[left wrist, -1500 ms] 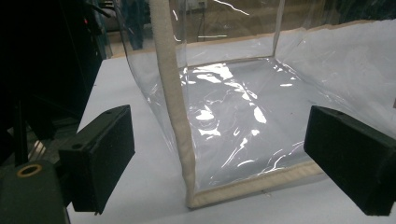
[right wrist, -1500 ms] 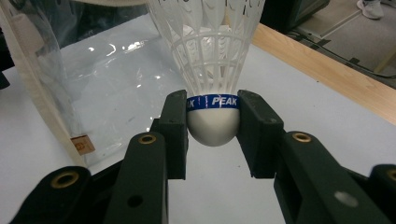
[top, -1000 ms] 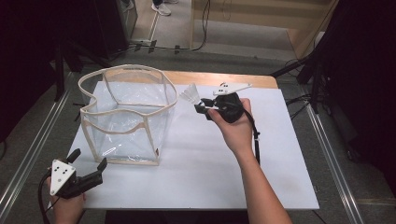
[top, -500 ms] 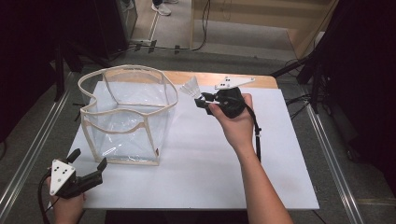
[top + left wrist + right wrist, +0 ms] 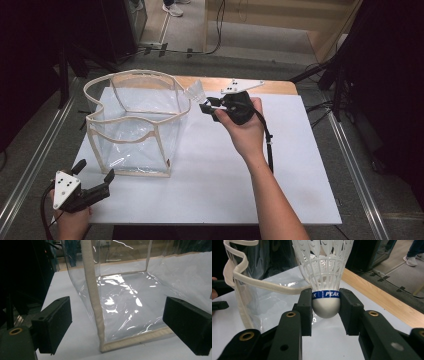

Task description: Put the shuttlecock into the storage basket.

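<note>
Shuttlecock [image 5: 324, 285] clamped and up in the air, that's where we stand: the right gripper [image 5: 325, 305] has its two black pads pressed on the white cork base, one each side, skirt pointing away from the hand. From above you can see it carried just beside the rim of the clear plastic bag [image 5: 135, 120], the one with the cream fabric trim, standing open-mouthed on the white table [image 5: 225, 175]. So the pick-up looks done, and the carry nearly so; I'd say the shuttlecock is at the bag's edge but not yet over the opening, and certainly not inside. What's left, by my reading: a little more reach across the rim, then the release. Down at the near corner, the left gripper [image 5: 95, 184] sits with jaws spread wide and nothing between them, aimed at the bag's lower corner seam [image 5: 96, 315], close but not touching.
</note>
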